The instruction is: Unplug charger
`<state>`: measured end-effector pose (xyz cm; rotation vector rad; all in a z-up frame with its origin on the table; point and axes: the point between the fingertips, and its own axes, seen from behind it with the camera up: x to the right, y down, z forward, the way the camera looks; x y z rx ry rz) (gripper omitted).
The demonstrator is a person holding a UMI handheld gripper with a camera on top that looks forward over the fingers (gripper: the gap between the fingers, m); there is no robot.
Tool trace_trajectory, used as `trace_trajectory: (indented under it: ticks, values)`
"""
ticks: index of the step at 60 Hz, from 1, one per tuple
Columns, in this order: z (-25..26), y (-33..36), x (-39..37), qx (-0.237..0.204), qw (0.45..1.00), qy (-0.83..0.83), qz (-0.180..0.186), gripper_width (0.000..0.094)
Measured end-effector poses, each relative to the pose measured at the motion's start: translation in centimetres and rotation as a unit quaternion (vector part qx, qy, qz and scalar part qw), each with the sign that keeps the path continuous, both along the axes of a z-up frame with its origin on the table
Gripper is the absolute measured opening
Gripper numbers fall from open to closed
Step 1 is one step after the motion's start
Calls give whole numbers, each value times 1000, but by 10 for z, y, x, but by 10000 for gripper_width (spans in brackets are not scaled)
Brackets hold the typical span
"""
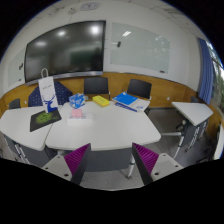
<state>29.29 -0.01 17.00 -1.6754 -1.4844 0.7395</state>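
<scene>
Item: gripper, fingers spread apart, nothing between the purple pads; held well back from the work.

Item: white table, beyond the fingers. On it: a dark mat with something green, a blue box, a blue folder, a white bag.

Item: chairs behind the table; a dark wall screen; a whiteboard.

Item: charger. Not identifiable from here; you cannot tell where it is plugged in.

Handling note: you likely need to search first. Sweep along the table edges and wall base for a socket, then approach squarely, keeping the fingers apart until the plug body sits between them.
</scene>
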Motion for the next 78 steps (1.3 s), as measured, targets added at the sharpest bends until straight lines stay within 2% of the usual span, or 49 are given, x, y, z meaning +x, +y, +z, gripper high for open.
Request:
trace_trajectory:
  ticks: [23, 38, 46, 56, 78]
  values:
    - [-7, -97, -28, -4, 996, 3, 87, 855]
    - [-23, -161, -66, -12, 994, 9, 113, 855]
    - [-29, -179, -97, -11, 994, 26, 109, 854]
    - [-47, -183, -149, 10, 994, 53, 91, 855]
    - [-92, -176, -282, -13, 994, 96, 53, 852]
